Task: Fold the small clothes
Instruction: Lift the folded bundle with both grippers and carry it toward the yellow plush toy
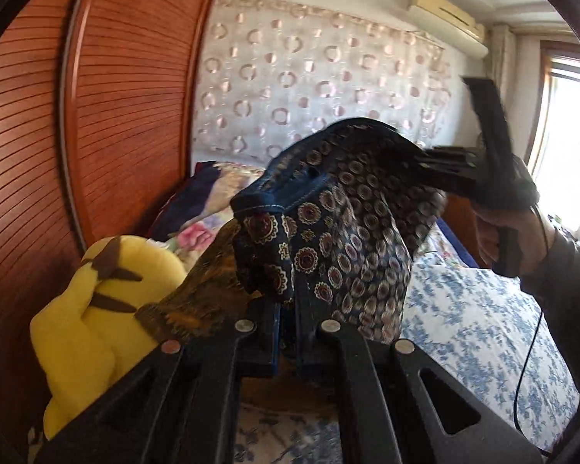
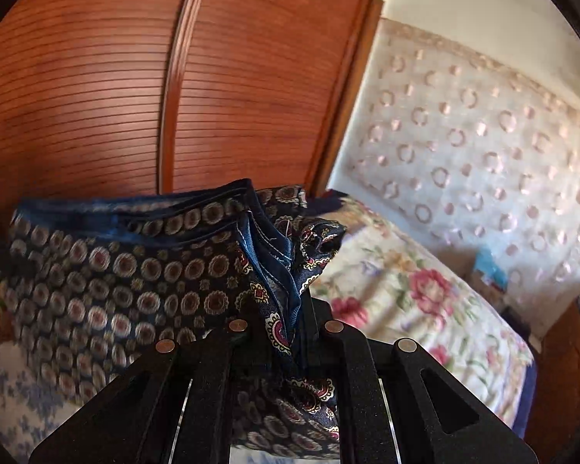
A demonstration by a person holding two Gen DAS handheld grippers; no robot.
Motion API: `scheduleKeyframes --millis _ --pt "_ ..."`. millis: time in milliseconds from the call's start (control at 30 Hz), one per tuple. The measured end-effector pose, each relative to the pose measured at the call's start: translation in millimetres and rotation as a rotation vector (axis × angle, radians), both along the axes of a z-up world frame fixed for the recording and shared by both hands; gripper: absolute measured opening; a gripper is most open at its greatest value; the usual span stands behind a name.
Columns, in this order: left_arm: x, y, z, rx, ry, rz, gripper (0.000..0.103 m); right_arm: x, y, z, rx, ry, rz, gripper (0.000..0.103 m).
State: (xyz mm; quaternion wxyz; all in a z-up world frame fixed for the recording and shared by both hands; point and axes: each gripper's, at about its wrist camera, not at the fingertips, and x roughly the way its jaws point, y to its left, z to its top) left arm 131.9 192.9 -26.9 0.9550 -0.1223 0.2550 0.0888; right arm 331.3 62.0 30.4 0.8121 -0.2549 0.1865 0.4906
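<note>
Silky shorts [image 1: 344,208] airborne, pinched shut in left tongs [image 1: 286,309] and right tongs [image 2: 294,332]; could slip, bunch.

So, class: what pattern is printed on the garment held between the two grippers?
Dark navy garment with round maroon-and-cream medallions; the right wrist view shows it best.
</note>
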Motion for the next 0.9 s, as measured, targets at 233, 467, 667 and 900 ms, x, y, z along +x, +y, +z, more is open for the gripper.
scheduleKeyframes --millis 233,467,667,900 --pt "-18.0 7.2 -17.2 -0.029 0.017 0.032 0.003 -2.5 65.7 -13.5 -0.013 0.049 0.081 0.006" --pt "-24.9 16.7 -35.5 -0.067 0.054 0.074 0.003 -4.6 82.7 -13.0 0.023 0.07 0.013 0.055" --pt "-25.9 16.1 -39.5 -0.058 0.075 0.084 0.003 -3.9 72.1 -4.9 0.045 0.051 -0.034 0.063" --pt "-22.3 17.8 -36.4 -0.038 0.093 0.094 0.003 -1.0 58.9 -63.7 -0.062 0.209 -0.011 0.063"
